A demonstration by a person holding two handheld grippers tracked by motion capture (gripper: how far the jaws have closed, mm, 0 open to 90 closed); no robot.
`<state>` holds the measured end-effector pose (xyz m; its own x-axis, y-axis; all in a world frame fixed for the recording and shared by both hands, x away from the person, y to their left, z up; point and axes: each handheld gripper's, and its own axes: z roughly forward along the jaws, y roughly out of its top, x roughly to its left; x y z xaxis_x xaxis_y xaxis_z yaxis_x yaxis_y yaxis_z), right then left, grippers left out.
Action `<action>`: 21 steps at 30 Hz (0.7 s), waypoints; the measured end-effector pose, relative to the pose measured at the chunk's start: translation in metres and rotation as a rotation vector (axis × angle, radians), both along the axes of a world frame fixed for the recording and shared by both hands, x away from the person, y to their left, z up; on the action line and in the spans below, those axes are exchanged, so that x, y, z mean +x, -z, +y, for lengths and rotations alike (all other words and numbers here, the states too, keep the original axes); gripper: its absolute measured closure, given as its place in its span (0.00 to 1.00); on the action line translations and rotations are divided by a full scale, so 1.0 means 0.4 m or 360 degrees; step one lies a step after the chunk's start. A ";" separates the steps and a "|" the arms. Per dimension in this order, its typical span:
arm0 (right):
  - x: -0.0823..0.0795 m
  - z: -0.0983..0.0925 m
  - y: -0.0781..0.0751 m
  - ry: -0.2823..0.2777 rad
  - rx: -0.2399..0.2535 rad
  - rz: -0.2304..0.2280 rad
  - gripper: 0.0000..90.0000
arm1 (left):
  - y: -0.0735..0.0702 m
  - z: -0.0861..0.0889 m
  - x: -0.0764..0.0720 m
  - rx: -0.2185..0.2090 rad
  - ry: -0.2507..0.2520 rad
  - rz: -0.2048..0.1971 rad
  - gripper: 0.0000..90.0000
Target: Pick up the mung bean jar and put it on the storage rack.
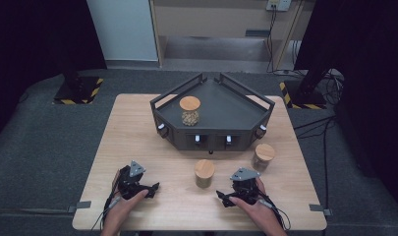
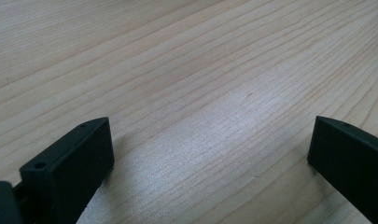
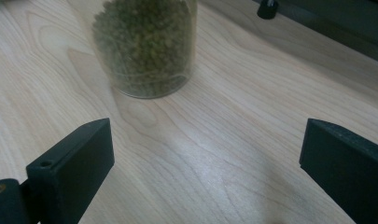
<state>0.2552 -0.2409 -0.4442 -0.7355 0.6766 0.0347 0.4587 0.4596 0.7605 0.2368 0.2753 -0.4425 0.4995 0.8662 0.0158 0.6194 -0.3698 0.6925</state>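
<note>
Pale wood makes up the table [image 1: 137, 128], the largest thing here, standing on grey carpet. At its far middle sits a dark angular tray [image 1: 221, 105] with raised rails and small white-tipped knobs along its front faces; one cork-lidded jar [image 1: 190, 110] of light contents stands inside it toward the left.

Two more jars stand on the bare wood in front of the tray. The jar of green pellets [image 1: 204, 173] is nearest the person, upright and lidded, just ahead and to the left of the right gripper [image 1: 225, 198]. In the right gripper view that jar [image 3: 147, 46] rises beyond the jaws, off toward the left one, apart from both, with open wood between; the tray's front edge and one knob [image 3: 268, 9] show behind it. Another lidded jar [image 1: 263, 157] stands farther right, close to the tray's right front corner and clear of the gripper.

Nothing lies between the right gripper and the green jar. Its jaws are spread wide with nothing between them.

Over on the person's other side, the left gripper [image 1: 155, 187] rests low over the table, well apart from every jar. Its jaws, too, stand wide apart over bare wood [image 2: 200, 116].
</note>
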 end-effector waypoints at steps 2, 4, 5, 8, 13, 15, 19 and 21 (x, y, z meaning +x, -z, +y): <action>0.000 0.000 -0.006 -0.0015 0.0016 0.0000 0.03 | 0.000 0.001 0.001 0.0000 0.0005 0.0000 0.00; -0.002 0.002 -0.013 -0.0028 0.0022 -0.0001 0.03 | 0.000 0.001 0.001 0.0000 0.0005 0.0000 0.00; -0.003 0.004 -0.016 -0.0033 0.0024 -0.0008 0.03 | 0.000 0.001 0.001 0.0000 0.0005 0.0000 0.00; -0.004 0.007 -0.023 -0.0049 0.0033 -0.0017 0.03 | 0.000 0.001 0.001 0.0000 0.0005 0.0000 0.00; -0.003 0.016 -0.032 -0.0065 0.0030 -0.0025 0.03 | 0.000 0.001 0.001 0.0000 0.0006 0.0000 0.00; 0.000 0.019 -0.036 -0.0067 0.0034 -0.0021 0.03 | 0.000 0.001 0.001 0.0000 0.0006 0.0000 0.00; 0.003 0.026 -0.041 -0.0073 0.0033 -0.0028 0.03 | 0.000 0.002 0.001 0.0001 0.0006 0.0000 0.00; 0.004 0.030 -0.043 -0.0077 0.0035 -0.0034 0.03 | 0.000 0.001 0.001 0.0000 0.0006 0.0000 0.00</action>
<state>0.2568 -0.2291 -0.4270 -0.7679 0.6397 0.0329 0.4198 0.4638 0.7801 0.2373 0.2759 -0.4425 0.5027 0.8643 0.0160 0.6180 -0.3723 0.6924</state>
